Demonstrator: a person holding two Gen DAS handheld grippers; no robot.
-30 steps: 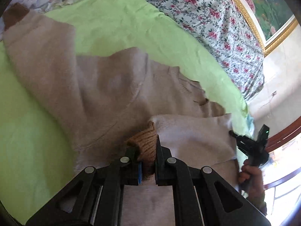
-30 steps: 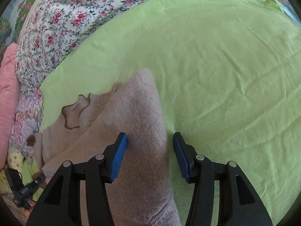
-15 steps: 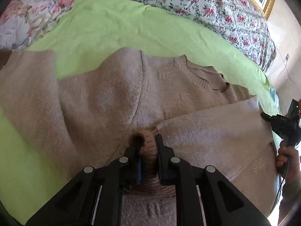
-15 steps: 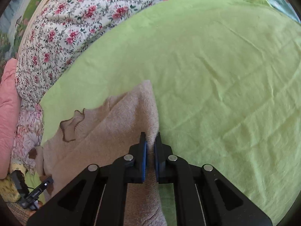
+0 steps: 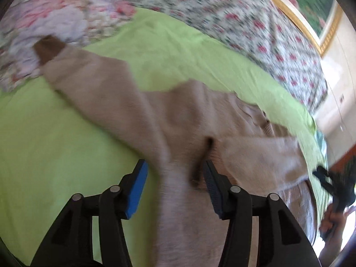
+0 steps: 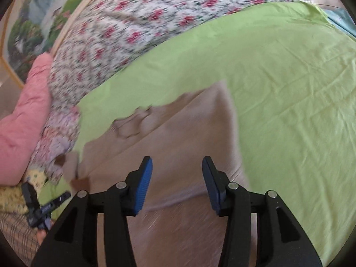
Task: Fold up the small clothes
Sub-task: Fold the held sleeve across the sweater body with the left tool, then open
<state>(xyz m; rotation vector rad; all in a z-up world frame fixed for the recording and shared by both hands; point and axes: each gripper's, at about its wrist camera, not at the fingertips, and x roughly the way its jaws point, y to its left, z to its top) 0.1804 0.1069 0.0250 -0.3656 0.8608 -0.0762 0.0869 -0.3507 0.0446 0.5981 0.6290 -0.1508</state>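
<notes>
A beige knit sweater (image 5: 178,120) with brown cuffs lies on the green sheet (image 5: 55,144). One sleeve stretches up left to a brown cuff (image 5: 47,49). The other sleeve is folded across the body, its cuff (image 5: 200,166) lying just left of my left gripper's right finger. My left gripper (image 5: 174,178) is open above the sweater and holds nothing. In the right wrist view my right gripper (image 6: 176,175) is open above the folded sleeve of the sweater (image 6: 189,133). The collar (image 6: 133,124) shows at the left. Both views are blurred by motion.
A floral quilt (image 6: 133,29) lies along the far side of the bed, with a pink pillow (image 6: 24,115) at the left. A framed picture (image 5: 311,4) hangs on the wall. Each gripper shows at the edge of the other's view.
Both grippers were shut half a second ago, the left on the sleeve cuff, the right on the sleeve edge. Both have opened and let go. The left has swung left.
</notes>
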